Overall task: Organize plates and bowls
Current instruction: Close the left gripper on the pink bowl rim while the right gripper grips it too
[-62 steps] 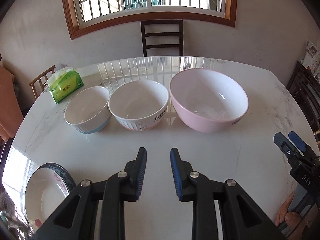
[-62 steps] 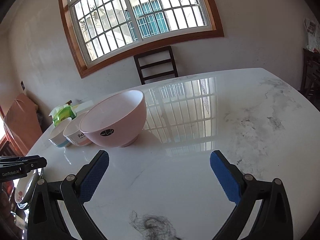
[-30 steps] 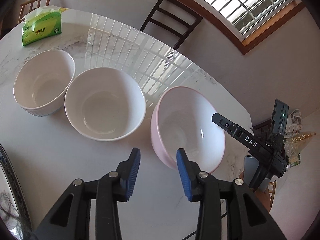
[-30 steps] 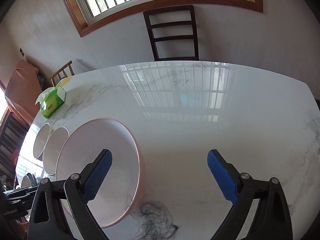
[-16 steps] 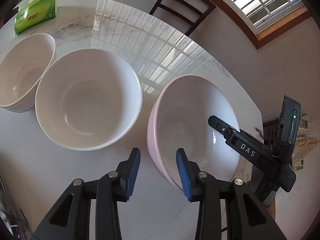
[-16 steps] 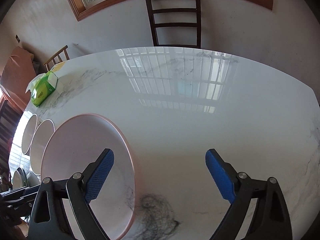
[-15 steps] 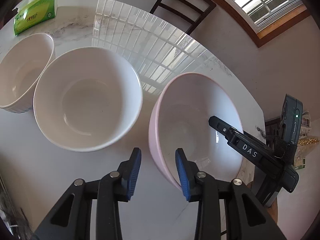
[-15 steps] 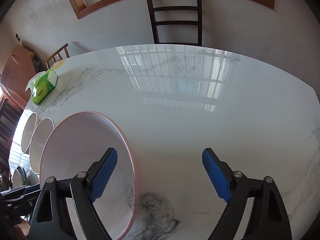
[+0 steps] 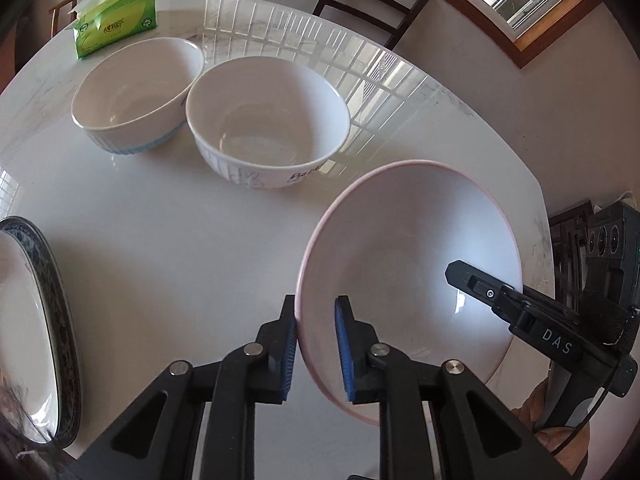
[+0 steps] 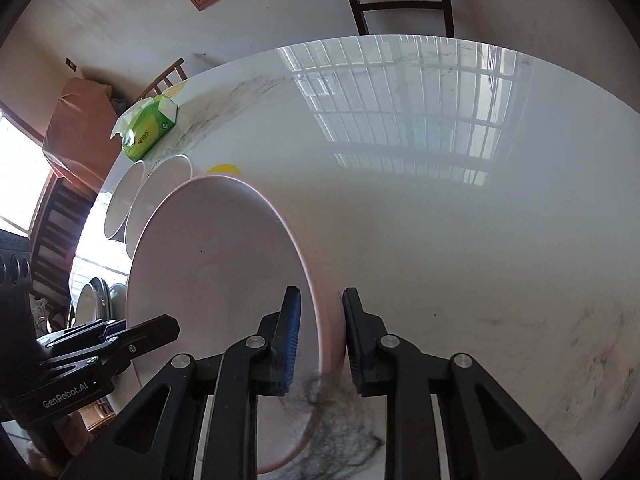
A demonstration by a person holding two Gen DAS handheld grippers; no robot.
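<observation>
Both grippers straddle the pink bowl rim on the surface — left gripper jaws closing on near-left wall, right gripper jaws clamped on the opposite wall.

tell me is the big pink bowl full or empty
Empty: both wrist views look straight into the pink bowl and show only its bare white inside.

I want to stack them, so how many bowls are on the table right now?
3: the pink bowl nearest, its rim between both grippers' jaws; the rabbit-print bowl behind it; the blue-based bowl at the far left. None seems hidden.
</observation>
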